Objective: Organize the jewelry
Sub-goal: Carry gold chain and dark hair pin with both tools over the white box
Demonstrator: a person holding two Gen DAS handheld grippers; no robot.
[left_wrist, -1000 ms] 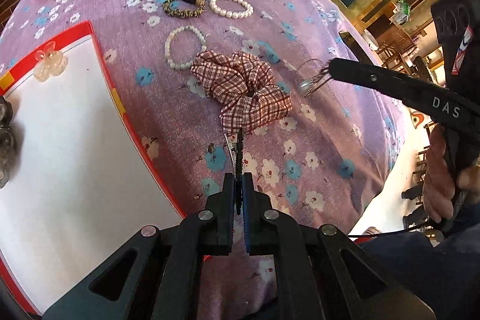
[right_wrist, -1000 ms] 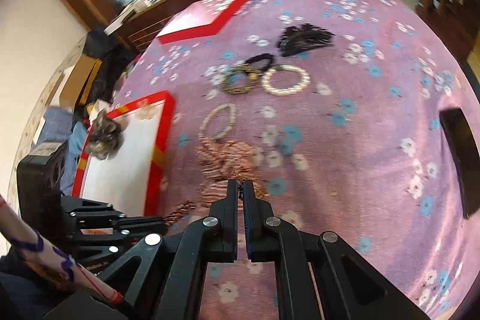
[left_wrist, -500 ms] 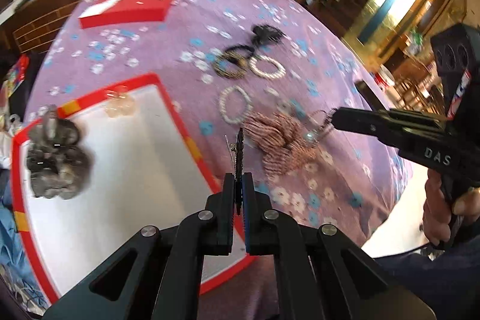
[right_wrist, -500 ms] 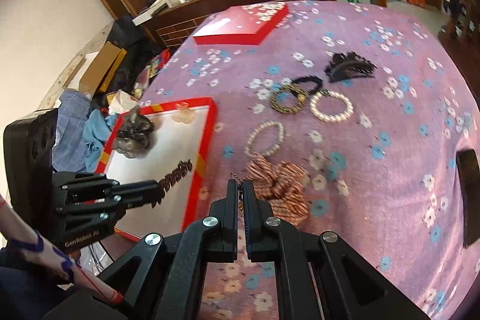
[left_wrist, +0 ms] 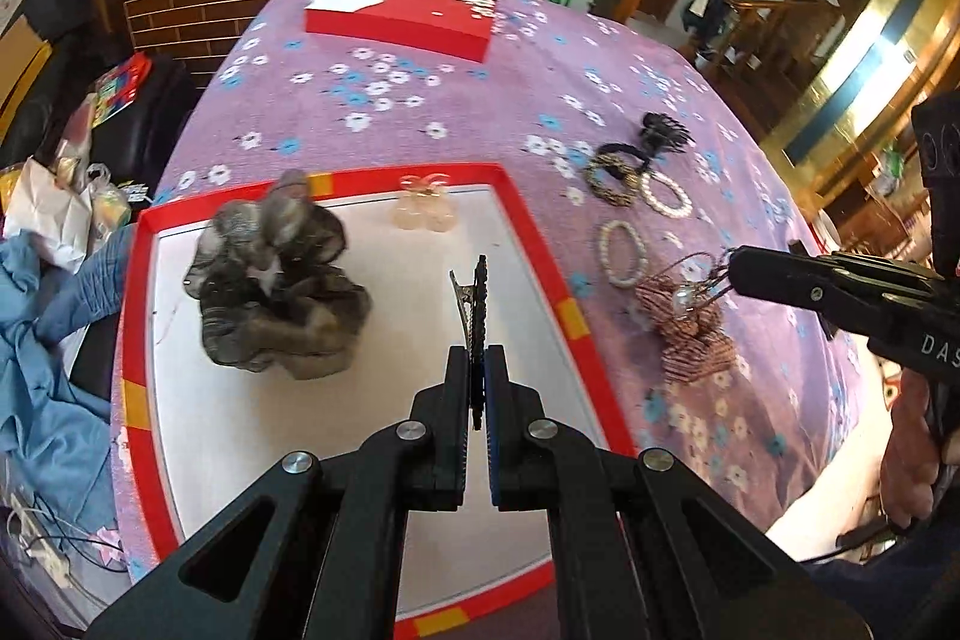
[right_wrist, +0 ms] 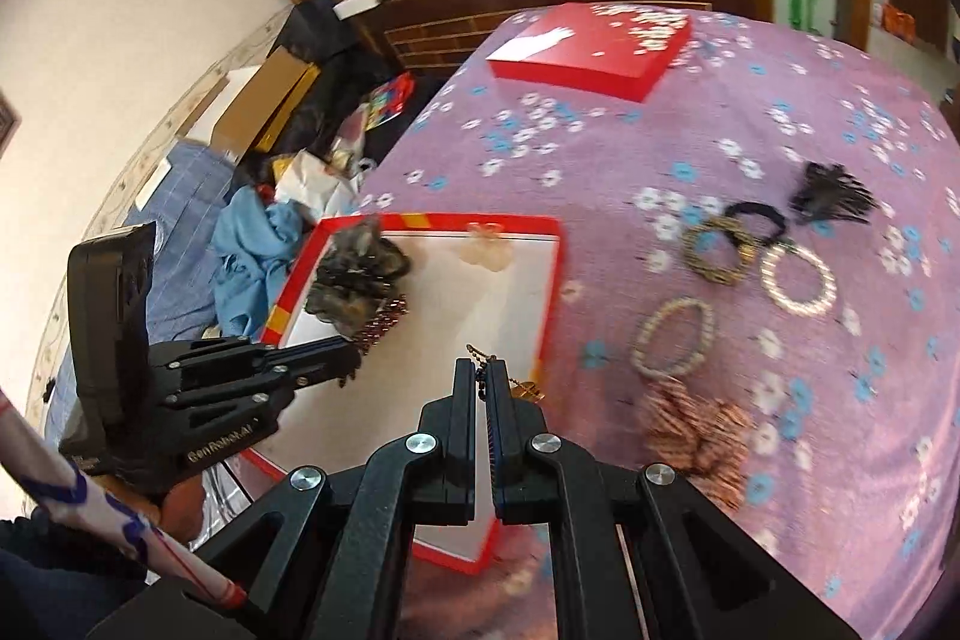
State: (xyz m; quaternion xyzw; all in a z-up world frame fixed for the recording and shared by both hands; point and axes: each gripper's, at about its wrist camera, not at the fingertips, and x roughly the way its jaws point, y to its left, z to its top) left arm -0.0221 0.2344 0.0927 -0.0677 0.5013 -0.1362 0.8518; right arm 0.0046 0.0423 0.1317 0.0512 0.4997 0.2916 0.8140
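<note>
My left gripper (left_wrist: 477, 361) is shut on a beaded hair clip (left_wrist: 477, 304) and holds it above the white inside of the red-rimmed tray (left_wrist: 534, 244); the clip also shows in the right wrist view (right_wrist: 378, 325). My right gripper (right_wrist: 480, 376) is shut on a thin chain with a gold charm (right_wrist: 522, 388), above the tray's right rim (right_wrist: 549, 304). From the left wrist view the chain and a clear bead (left_wrist: 690, 295) hang from the right gripper (left_wrist: 735, 268). A grey scrunchie (left_wrist: 279, 280) and a clear bow clip (left_wrist: 423, 208) lie in the tray.
On the purple floral cloth lie a plaid scrunchie (right_wrist: 699, 424), pearl bracelets (right_wrist: 675, 337) (right_wrist: 798, 280), a leopard hair tie (right_wrist: 717, 250), a black hair tie and a black claw clip (right_wrist: 831, 196). A red box lid (left_wrist: 402, 13) sits at the far end. Clutter lies left of the table.
Both grippers have swung left from over the plaid scrunchie to the tray, each still holding its piece. The left gripper's clip is now over the tray's inside.
</note>
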